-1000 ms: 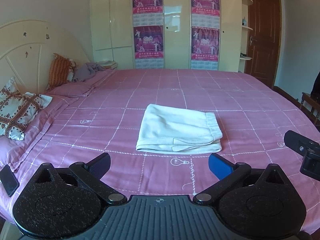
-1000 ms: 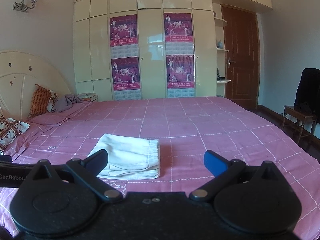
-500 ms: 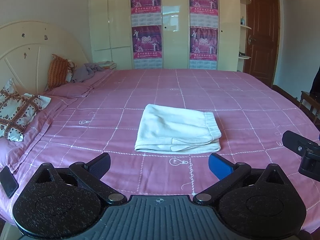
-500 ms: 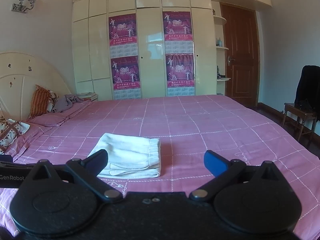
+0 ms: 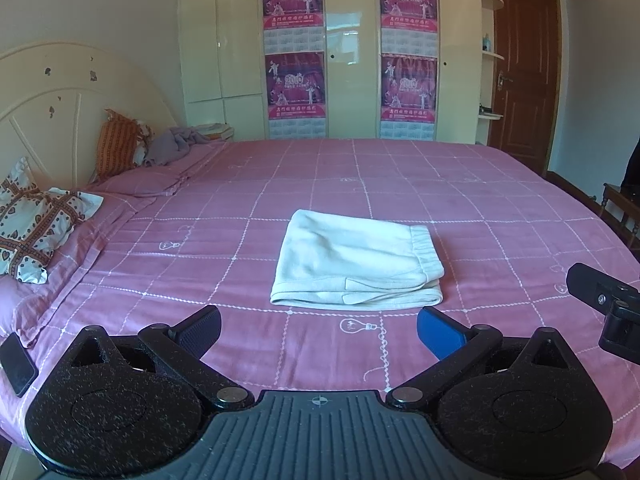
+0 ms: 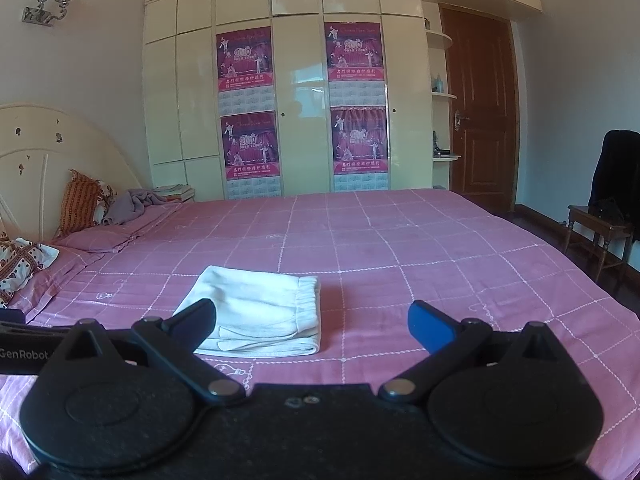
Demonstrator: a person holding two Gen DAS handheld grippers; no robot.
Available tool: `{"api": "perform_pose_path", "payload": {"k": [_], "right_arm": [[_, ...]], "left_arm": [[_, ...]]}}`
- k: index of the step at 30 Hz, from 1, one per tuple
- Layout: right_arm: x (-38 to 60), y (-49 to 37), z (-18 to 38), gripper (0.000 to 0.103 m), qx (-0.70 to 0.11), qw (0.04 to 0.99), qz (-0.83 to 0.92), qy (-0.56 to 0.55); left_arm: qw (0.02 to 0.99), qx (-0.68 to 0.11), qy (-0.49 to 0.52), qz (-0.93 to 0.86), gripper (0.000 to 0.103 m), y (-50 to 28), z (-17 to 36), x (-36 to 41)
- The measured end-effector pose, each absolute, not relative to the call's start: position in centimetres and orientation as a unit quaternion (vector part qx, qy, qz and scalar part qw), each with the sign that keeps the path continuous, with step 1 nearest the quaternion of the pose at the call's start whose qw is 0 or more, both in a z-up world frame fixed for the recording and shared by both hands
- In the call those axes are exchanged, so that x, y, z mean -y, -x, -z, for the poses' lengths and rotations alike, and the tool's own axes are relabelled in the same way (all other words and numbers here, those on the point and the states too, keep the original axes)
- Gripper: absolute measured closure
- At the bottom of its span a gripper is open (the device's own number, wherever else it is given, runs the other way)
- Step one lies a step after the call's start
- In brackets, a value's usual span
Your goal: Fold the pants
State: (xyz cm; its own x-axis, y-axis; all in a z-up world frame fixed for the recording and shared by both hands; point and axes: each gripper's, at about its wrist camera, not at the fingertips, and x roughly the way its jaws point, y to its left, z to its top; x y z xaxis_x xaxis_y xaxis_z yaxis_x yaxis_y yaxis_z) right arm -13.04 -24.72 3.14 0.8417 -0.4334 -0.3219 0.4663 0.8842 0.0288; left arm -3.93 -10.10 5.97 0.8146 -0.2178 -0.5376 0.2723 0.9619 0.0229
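White pants [image 5: 354, 266] lie folded into a flat rectangle on the pink checked bedspread [image 5: 480, 208], waistband toward the right. My left gripper [image 5: 320, 330] hangs open just short of the bundle's near edge, holding nothing. In the right wrist view the same pants [image 6: 256, 308] lie ahead and to the left. The right gripper [image 6: 312, 322] is open and empty, its left finger overlapping the bundle's near left corner in the view. Part of the right gripper's body [image 5: 604, 300] shows at the right edge of the left wrist view.
Pillows [image 5: 36, 220] and a purple cloth [image 5: 172, 146] lie by the headboard at left. A dark phone [image 5: 18, 364] rests near the bed's front left edge. A wardrobe with posters [image 6: 300, 104] stands behind, a brown door [image 6: 478, 104] and a wooden chair [image 6: 600, 232] at right.
Both views have shifted only slightly, with the pants drifting a little left in frame. Both grippers stay open and the pants lie still.
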Motion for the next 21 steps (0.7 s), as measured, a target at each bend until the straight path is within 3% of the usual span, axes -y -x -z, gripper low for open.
{"api": "perform_pose_path", "payload": {"k": [21], "right_arm": [[23.99,12.73,-2.94,0.000,-0.153,0.959,0.234,-0.054]], "left_arm": [[0.956,-0.256,-0.028,0.142,0.000,3.12,-5.83,9.78]]}}
